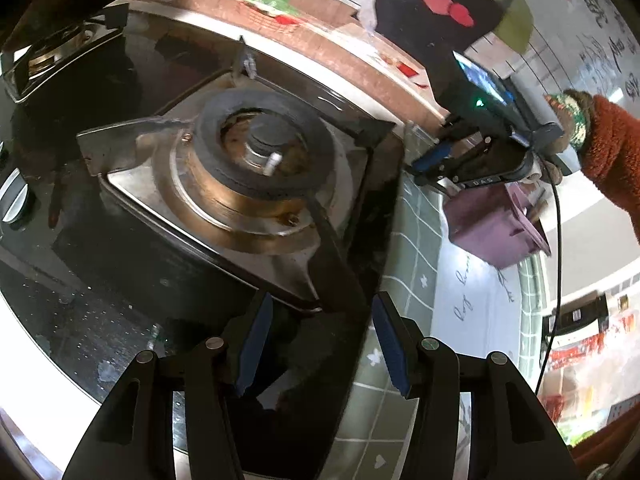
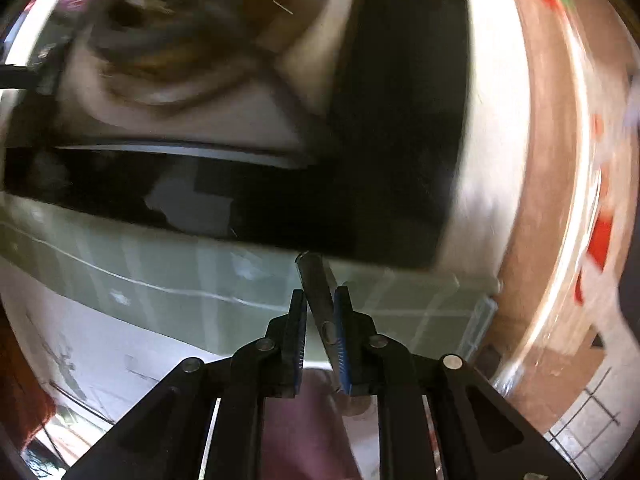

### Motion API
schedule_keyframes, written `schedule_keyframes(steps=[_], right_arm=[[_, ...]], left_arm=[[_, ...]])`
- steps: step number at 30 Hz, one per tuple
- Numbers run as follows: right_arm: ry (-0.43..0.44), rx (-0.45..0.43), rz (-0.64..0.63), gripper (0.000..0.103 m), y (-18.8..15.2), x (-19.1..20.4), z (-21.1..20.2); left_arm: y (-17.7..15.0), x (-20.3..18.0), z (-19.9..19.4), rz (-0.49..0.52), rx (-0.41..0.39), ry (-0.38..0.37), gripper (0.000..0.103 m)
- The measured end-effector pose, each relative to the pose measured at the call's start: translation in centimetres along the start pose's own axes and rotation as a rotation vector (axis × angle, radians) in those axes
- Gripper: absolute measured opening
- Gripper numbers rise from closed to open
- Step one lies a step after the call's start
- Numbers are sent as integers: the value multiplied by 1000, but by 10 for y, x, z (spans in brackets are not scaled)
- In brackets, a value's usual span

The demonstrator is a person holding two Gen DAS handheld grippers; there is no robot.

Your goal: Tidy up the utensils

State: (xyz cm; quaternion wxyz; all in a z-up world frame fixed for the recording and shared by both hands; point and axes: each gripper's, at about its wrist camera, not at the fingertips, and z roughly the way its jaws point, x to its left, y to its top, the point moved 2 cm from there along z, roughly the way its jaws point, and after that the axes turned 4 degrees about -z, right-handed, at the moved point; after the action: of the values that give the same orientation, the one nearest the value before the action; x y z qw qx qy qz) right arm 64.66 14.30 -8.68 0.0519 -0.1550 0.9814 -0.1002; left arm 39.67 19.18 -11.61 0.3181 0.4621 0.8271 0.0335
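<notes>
Looking through the left wrist camera, we see our left gripper (image 1: 324,340) hovering with its blue-padded jaws spread wide and nothing between them, above the front edge of a black glass gas stove (image 1: 120,264). Just ahead sits a round, browned metal burner (image 1: 256,156) in its square steel tray. To the right of the stove lies a green checked countertop mat (image 1: 416,248), and over it our right gripper (image 1: 436,164) is held by a hand in an orange fleece sleeve (image 1: 612,152). A thin silvery utensil end pokes out below that gripper, directly above a purple plastic utensil holder (image 1: 492,228) standing on the mat near the wall. Turning to the right wrist camera, the picture is smeared by motion blur, yet we can make out our right gripper (image 2: 320,320) with its jaws drawn narrow around a slim dark metal utensil handle (image 2: 316,284), which points forward toward the stove's black edge (image 2: 280,208). The handle touches the right-hand pad; we cannot tell whether the left pad presses it too. The purple holder (image 2: 304,428) shows below, between the gripper arms.
</notes>
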Motion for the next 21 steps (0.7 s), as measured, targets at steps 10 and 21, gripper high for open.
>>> schedule_keyframes(steps=[10,21], right_arm=[[15,-124,7,14,-17,87,-75],[4,-239,517,30,-47,185,-78]], left_arm=[[-13,-5,-3,61,22,-21,53],[-26,0,-28,159,47,-38,53]])
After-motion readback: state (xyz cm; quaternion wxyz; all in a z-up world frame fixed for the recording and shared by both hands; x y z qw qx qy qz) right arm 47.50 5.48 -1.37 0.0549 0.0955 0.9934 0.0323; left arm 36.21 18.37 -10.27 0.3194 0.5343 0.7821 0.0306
